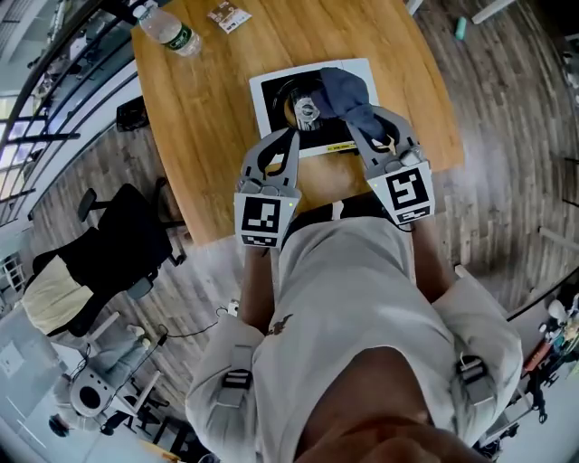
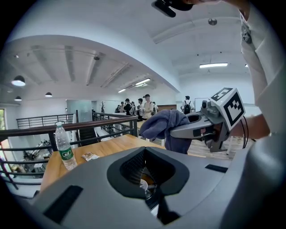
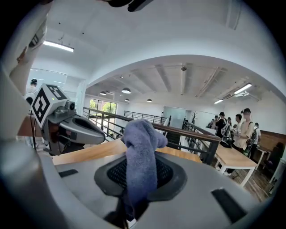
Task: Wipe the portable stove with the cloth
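Note:
The portable stove (image 1: pixel 279 94), white-edged with a black top and a round burner, lies on the wooden table (image 1: pixel 208 136). My right gripper (image 1: pixel 359 127) is shut on a blue-grey cloth (image 1: pixel 348 93), which hangs bunched over the stove's right part. In the right gripper view the cloth (image 3: pixel 140 154) rises out of the closed jaws of the right gripper (image 3: pixel 133 199). My left gripper (image 1: pixel 291 136) hovers beside it over the stove's near edge, shut and empty. In the left gripper view the left gripper (image 2: pixel 146 183) is closed, and the cloth (image 2: pixel 164 127) shows to its right.
A plastic water bottle (image 1: pixel 170 29) and a small packet (image 1: pixel 228 15) lie at the table's far left, also seen as the bottle (image 2: pixel 65 145) and packet (image 2: pixel 89 156). A black office chair (image 1: pixel 113 244) stands left of the table. A railing (image 2: pixel 89 127) and people stand beyond.

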`<state>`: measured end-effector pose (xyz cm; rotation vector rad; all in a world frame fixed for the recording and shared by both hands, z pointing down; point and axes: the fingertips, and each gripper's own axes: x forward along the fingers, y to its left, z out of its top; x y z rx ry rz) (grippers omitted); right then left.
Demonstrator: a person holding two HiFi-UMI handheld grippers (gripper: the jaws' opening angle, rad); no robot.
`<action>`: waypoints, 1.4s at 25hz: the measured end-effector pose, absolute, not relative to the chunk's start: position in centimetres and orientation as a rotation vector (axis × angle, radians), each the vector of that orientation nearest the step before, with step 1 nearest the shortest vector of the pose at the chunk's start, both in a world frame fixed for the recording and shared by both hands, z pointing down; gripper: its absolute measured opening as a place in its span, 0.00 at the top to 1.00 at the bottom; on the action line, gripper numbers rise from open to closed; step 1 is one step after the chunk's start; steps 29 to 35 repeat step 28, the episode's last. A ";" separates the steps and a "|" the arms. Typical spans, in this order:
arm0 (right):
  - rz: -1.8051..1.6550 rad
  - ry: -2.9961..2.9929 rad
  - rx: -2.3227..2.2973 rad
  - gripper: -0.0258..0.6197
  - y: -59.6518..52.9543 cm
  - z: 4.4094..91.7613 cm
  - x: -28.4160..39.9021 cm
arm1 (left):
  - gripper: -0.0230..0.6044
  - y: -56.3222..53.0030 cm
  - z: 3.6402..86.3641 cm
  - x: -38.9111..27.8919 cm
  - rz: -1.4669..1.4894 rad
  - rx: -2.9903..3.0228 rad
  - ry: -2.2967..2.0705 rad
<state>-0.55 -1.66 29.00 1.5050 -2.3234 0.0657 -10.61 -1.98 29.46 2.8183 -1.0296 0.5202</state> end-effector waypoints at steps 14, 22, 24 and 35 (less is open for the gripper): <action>0.027 -2.333 1.457 0.83 -1.5 28.2 -4.7 | 0.93 -2.5 28.1 -15.4 0.455 2.796 -1.132; 0.013 -2.317 1.474 0.83 -1.5 28.0 -5.8 | 0.93 -2.7 28.4 -16.8 0.456 2.798 -1.127; 0.010 -2.311 1.475 0.83 -1.6 28.1 -6.2 | 0.93 -2.8 28.5 -17.2 0.456 2.799 -1.125; 0.007 -2.293 1.477 0.83 -1.5 28.3 -7.3 | 0.93 -2.8 28.6 -18.4 0.449 2.797 -1.121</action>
